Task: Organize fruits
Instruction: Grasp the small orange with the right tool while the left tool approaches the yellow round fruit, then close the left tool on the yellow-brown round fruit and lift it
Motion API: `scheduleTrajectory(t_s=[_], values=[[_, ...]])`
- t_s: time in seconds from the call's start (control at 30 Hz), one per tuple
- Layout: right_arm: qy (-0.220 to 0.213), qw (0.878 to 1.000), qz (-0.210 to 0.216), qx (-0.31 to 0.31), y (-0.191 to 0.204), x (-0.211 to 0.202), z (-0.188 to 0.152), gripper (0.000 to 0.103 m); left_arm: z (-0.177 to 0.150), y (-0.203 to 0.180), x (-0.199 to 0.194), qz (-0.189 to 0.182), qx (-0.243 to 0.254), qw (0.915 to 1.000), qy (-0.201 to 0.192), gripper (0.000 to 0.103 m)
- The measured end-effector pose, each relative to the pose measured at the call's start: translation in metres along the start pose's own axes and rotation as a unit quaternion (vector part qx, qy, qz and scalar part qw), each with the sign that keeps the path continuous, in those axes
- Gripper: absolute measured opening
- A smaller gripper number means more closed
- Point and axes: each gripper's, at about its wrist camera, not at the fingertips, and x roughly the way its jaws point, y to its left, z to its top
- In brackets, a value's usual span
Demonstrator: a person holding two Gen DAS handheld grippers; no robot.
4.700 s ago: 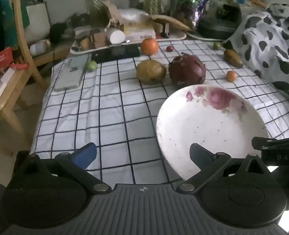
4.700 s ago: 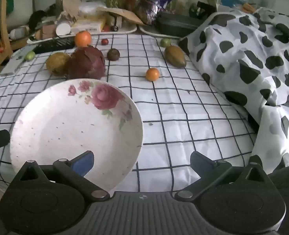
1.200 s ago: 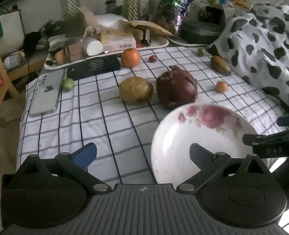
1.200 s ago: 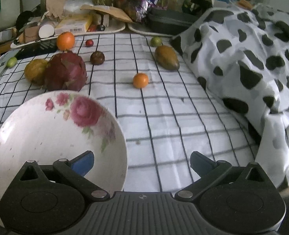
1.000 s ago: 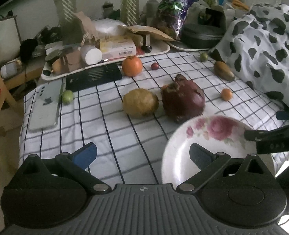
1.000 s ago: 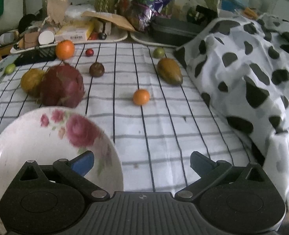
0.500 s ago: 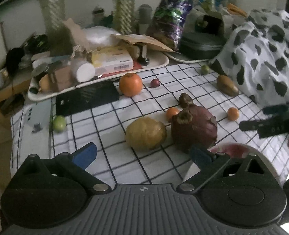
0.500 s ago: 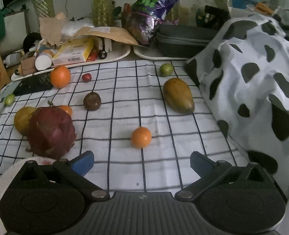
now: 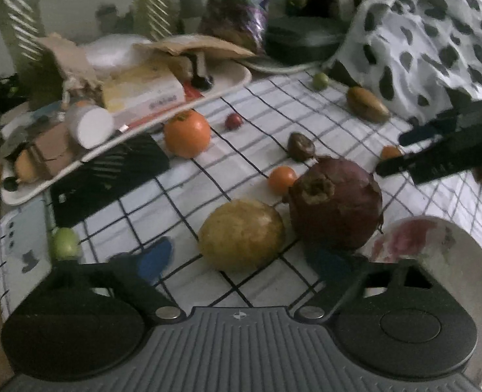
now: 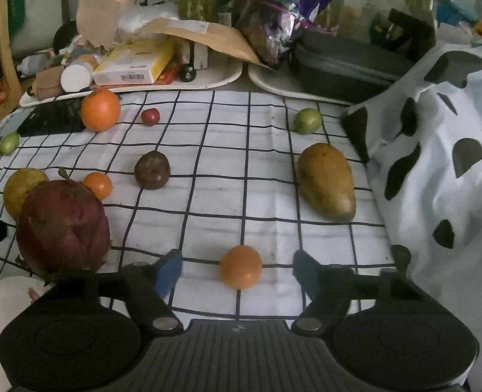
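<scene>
Right gripper (image 10: 237, 269) sits low over the checked cloth (image 10: 257, 176) on the tabletop, jaws spread wide, nothing held. A small orange fruit (image 10: 241, 266) lies on the cloth btwn its 2 blue-tipped fingers (image 10: 169, 272), touching neither.

Left gripper (image 9: 237, 258) is also wide open and empty. A yellow-brown round fruit (image 9: 241, 233) lies btwn its fingers, nearer the right one; contact can't be told, view is blurred. Just right of it, close beside or touching, sits the big dark-red dragon fruit (image 9: 335, 202).

The flowered white plate (image 9: 437, 248) is at the near right of the left view, its rim just beside the dragon fruit, partly behind the gripper body. In the right view only a sliver shows at lower left.

Other fruit on the cloth:
- large orange (image 10: 100, 109) at the far left, next to a black phone-like slab (image 9: 110, 173)
- small red fruit (image 10: 150, 116) right of it
- dark brown round fruit (image 10: 152, 170) mid-cloth
- 2nd small orange fruit (image 10: 97, 184) just behind the dragon fruit
- mango (image 10: 326, 181) near the right edge, by the cow-print fabric (image 10: 443, 163)
- green fruit (image 10: 307, 120) beyond the mango
- another green one (image 10: 9, 142) at far left

Cluttered trays (image 10: 208, 80) line the far edge.
</scene>
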Motion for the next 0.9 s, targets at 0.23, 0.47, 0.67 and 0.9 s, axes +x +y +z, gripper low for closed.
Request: scheduleTrajectory(t_s=[0.23, 0.47, 0.67, 0.9], values=[[0.018, 1.000, 0.001, 0.000, -0.002, 0.005, -0.001, 0.036, 0.005, 0.000, 0.015, -0.003, 0.033, 0.9994, 0.009, 0.076], [0.016, 1.000, -0.004, -0.004, -0.005, 0.005, -0.003, 0.030, 0.010, 0.001, 0.024, -0.022, 0.039, 0.9990, 0.001, 0.062], [-0.009, 1.000, -0.008, -0.001, -0.006, -0.006, -0.001, 0.029, 0.010, -0.003, 0.020, -0.014, 0.046, 0.9988, 0.005, 0.061], [-0.024, 0.999, 0.010, 0.022, -0.009, -0.020, -0.004, 0.029, 0.009, -0.005, -0.012, -0.006, 0.021, 0.9994, -0.028, 0.061]])
